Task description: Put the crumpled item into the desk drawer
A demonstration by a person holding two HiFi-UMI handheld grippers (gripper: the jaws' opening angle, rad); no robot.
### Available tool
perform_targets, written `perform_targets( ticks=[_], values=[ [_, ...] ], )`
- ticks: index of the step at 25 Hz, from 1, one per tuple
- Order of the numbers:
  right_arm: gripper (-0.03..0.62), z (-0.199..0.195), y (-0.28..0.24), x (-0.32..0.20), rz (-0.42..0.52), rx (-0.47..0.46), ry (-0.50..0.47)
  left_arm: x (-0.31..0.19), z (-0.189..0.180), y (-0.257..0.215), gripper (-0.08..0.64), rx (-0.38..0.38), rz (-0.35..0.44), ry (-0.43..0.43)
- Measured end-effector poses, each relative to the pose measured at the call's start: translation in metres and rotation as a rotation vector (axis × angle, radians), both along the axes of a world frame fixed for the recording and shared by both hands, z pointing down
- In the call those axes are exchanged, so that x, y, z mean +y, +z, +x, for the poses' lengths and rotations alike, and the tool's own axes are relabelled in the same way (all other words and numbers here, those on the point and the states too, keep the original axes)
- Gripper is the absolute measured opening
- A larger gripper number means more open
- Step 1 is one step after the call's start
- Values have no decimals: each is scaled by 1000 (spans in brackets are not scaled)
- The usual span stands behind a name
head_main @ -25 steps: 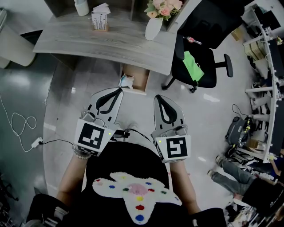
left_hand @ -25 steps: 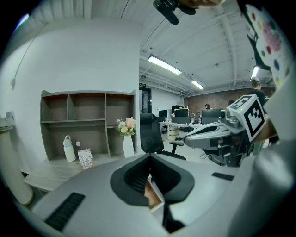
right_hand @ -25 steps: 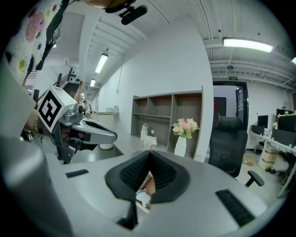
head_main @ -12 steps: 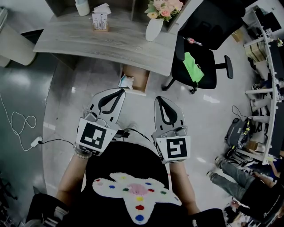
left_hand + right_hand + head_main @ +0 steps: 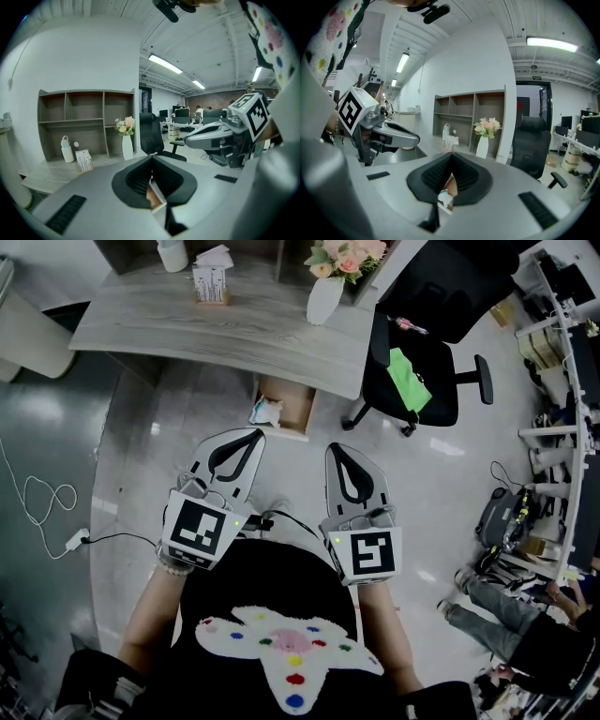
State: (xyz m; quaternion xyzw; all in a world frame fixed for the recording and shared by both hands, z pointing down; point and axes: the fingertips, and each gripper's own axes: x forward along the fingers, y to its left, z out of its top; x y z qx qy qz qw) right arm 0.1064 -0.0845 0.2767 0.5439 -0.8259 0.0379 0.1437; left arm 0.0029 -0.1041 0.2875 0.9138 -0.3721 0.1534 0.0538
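Observation:
Seen from the head view, a small wooden drawer [image 5: 292,407] stands pulled out under the grey desk [image 5: 187,324]. A crumpled white and teal item [image 5: 265,411] lies at the drawer's left front corner. My left gripper [image 5: 253,433] hangs over the floor just short of it, shut and empty. My right gripper [image 5: 335,447] is level with it to the right, also shut and empty. In the right gripper view the crumpled item [image 5: 444,198] shows below the shut jaws of the right gripper [image 5: 451,156]. In the left gripper view the left gripper [image 5: 151,159] has its pads meeting over the drawer [image 5: 153,197].
A black office chair [image 5: 422,352] with a green cloth stands right of the drawer. On the desk are a white vase of flowers [image 5: 326,292], a small box [image 5: 212,279] and a white bottle [image 5: 172,254]. A white cable [image 5: 47,502] lies on the floor at left.

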Motion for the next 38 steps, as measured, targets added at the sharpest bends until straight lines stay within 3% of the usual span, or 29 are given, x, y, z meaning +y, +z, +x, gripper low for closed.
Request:
perform_targets(
  ticks=[38],
  values=[
    [3, -15, 9, 6, -21, 17, -24, 7, -8, 10, 12, -7, -9, 5]
  ],
)
